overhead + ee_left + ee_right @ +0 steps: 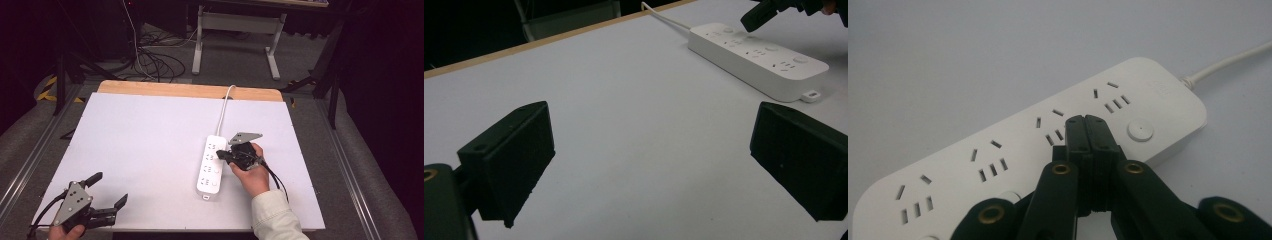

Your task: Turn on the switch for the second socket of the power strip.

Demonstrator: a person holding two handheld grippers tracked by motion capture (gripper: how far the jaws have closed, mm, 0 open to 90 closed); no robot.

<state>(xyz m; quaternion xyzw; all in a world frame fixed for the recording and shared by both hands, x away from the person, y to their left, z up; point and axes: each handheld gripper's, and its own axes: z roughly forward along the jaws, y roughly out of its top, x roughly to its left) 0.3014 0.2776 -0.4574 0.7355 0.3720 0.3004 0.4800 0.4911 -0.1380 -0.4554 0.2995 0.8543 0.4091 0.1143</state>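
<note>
A white power strip [211,166] lies flat on the white counter [140,150], right of centre, its cord [225,110] running off toward 12 o'clock, as the right claw [223,156] — clenched, nothing between its jaws — comes in from the 3 o'clock side with its tip over the strip's upper middle. The left claw [106,192] rests released and empty near the counter's 7 o'clock corner, well apart from the work. The strip looks like rigid, smooth plastic, light enough to skid if nudged sideways; its buttons likely want a straight downward press, and any lift would best be taken across the narrow width of the body, not by the limp cord. The right gripper view brings out what the high view blurs: the shut tips poised over a socket group, with a round button [1140,130] just beside them at 3 o'clock — whether they touch the surface cannot be told. The left gripper view adds the strip's [756,57] low side wall and the small tab [812,95] at its near end.
</note>
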